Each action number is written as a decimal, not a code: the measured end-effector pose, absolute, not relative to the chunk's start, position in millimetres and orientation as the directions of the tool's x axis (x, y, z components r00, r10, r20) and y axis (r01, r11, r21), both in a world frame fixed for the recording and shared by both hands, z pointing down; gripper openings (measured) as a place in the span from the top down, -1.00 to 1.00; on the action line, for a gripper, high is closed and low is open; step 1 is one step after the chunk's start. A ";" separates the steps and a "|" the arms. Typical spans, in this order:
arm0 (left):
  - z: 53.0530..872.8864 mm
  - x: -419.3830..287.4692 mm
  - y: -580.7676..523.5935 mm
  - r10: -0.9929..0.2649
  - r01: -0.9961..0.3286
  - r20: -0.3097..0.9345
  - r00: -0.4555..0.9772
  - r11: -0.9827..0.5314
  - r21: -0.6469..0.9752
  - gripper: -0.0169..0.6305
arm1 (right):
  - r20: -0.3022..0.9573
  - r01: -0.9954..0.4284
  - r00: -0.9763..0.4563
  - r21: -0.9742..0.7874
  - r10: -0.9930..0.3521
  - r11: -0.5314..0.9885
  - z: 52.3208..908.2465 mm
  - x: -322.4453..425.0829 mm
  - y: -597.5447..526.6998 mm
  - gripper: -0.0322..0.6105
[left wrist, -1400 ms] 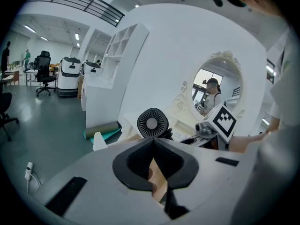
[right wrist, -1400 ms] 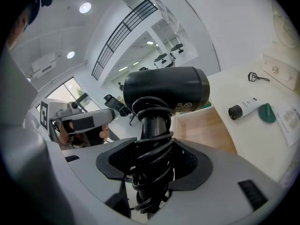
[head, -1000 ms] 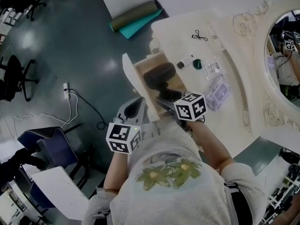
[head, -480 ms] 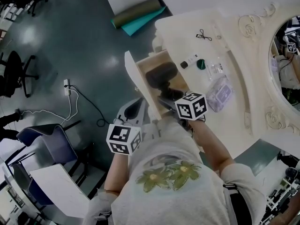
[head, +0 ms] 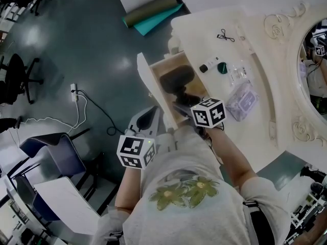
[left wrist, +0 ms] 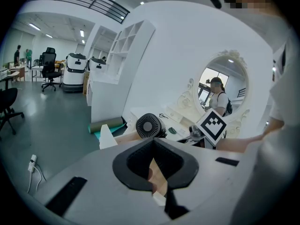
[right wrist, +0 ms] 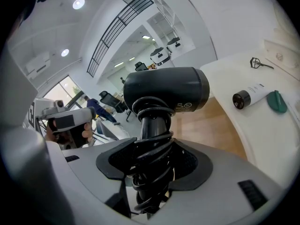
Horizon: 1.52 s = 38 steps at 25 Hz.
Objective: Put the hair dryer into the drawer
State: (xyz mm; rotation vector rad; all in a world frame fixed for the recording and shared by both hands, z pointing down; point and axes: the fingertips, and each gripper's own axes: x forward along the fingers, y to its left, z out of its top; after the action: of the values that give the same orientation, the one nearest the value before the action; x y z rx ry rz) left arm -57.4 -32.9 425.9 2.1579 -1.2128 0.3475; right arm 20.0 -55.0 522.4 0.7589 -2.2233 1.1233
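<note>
The black hair dryer (head: 176,79) hangs over the open wooden drawer (head: 168,65) of the cream dresser, head toward the far end. My right gripper (head: 187,104) is shut on its handle, where the cord is wound round. In the right gripper view the hair dryer (right wrist: 166,92) stands up from the right gripper (right wrist: 150,172), with the drawer's bottom (right wrist: 208,125) behind it. My left gripper (head: 152,115) sits at the drawer's white front panel (head: 145,80). In the left gripper view the left gripper (left wrist: 157,182) stands nearly closed, with a cream and wood part of the drawer between its jaws.
On the dresser top (head: 204,32) lie a small bottle (head: 207,67), a green item (head: 222,68), a black clip (head: 225,35) and a clear bag (head: 240,100). An oval mirror (head: 314,60) is at the right. Rolled mats (head: 153,13), a cable and a chair (head: 51,157) are on the floor.
Almost nothing has changed. The right gripper and the hair dryer stay over the drawer, shifted only slightly, and the left gripper has kept its place at the drawer front.
</note>
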 end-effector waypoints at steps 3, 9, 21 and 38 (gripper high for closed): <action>428.9 -57.7 -32.6 -0.670 -0.839 0.510 0.540 -0.374 0.396 0.92 | 0.673 -0.684 -0.700 -0.536 -0.239 0.494 526.4 19.6 -55.9 0.19; 433.7 -58.5 -32.2 -0.667 -0.840 0.517 0.536 -0.364 0.402 0.91 | 0.678 -0.687 -0.696 -0.536 -0.234 0.491 531.6 19.6 -57.3 0.19; 446.8 -61.1 -26.0 -0.657 -0.844 0.536 0.531 -0.348 0.409 0.91 | 0.689 -0.694 -0.688 -0.530 -0.230 0.487 546.4 19.8 -58.9 0.19; 465.5 -64.3 -17.6 -0.639 -0.846 0.562 0.525 -0.321 0.426 0.92 | 0.713 -0.708 -0.669 -0.525 -0.211 0.472 566.8 24.2 -60.9 0.19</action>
State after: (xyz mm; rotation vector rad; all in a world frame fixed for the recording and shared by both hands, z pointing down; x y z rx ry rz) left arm -64.3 -17.6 465.5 2.0682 -1.2024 0.3803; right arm 24.2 -60.9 566.8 0.7594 -2.1524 1.1411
